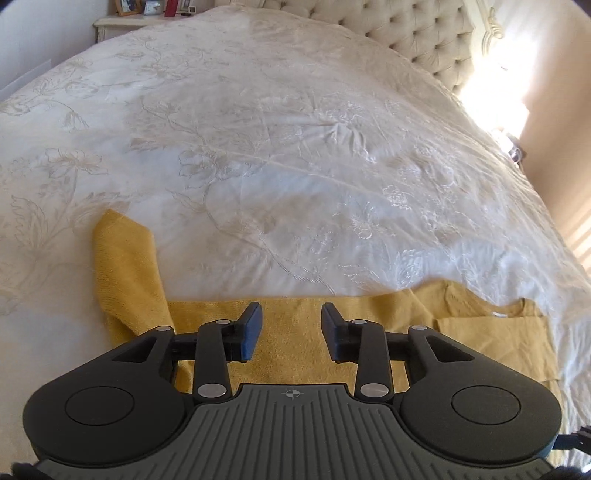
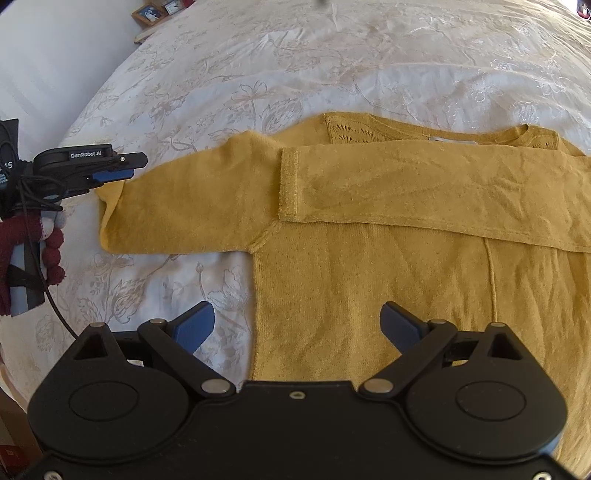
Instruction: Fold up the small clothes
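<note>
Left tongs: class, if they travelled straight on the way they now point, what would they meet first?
Most likely the yellow sweater: the left tongs stand open and tilted down over its outstretched sleeve, with the white bedspread beyond. Depth is unclear.

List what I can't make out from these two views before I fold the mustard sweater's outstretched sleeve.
- Sweater hem and far side: right wrist view, cut off by the frame and the right claw body.
- Sleeve cuff contact: left claw seen side-on; touch unclear.
- Sweater body: left wrist view, hidden under the left claw.
- Picture frames: too small.
</note>
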Action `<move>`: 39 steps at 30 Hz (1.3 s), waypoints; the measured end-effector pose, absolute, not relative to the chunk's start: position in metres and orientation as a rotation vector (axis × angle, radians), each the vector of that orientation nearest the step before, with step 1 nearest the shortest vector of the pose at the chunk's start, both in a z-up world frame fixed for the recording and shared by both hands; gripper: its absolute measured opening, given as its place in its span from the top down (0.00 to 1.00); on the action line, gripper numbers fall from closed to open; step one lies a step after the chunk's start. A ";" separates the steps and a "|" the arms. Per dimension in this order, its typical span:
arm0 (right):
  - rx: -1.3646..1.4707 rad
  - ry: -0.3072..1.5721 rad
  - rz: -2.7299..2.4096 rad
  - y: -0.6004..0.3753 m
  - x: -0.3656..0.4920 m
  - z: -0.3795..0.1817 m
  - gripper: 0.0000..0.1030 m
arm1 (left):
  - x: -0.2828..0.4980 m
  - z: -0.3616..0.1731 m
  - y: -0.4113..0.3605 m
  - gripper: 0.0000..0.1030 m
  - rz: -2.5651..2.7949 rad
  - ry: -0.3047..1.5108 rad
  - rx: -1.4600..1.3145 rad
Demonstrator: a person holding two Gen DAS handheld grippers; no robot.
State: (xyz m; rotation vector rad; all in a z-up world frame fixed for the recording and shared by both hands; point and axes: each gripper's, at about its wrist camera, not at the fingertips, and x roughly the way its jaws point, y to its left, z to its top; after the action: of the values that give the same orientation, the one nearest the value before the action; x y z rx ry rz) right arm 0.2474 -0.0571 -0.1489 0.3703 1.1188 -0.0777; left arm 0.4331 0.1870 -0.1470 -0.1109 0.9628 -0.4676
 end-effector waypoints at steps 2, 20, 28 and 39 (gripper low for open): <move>0.372 1.127 -0.078 -0.058 0.247 -0.151 0.06 | 0.428 -0.140 0.204 0.60 -0.413 0.929 -0.134; 0.338 1.127 -0.043 -0.049 0.255 -0.151 0.06 | 0.478 -0.184 0.284 0.54 -0.105 1.044 -0.664; 0.372 1.146 -0.088 -0.058 0.246 -0.157 0.06 | 0.494 -0.147 0.219 0.54 -0.355 0.933 -0.389; 0.360 1.148 -0.074 -0.056 0.250 -0.160 0.06 | 0.479 -0.168 0.194 0.53 -0.311 1.013 -0.183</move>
State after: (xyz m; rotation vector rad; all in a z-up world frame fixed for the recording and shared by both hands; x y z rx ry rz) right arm 0.2504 -0.0558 -0.1596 0.3603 1.1479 -0.0736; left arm 0.4785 0.1943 -0.1679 -0.1831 1.0128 -0.3110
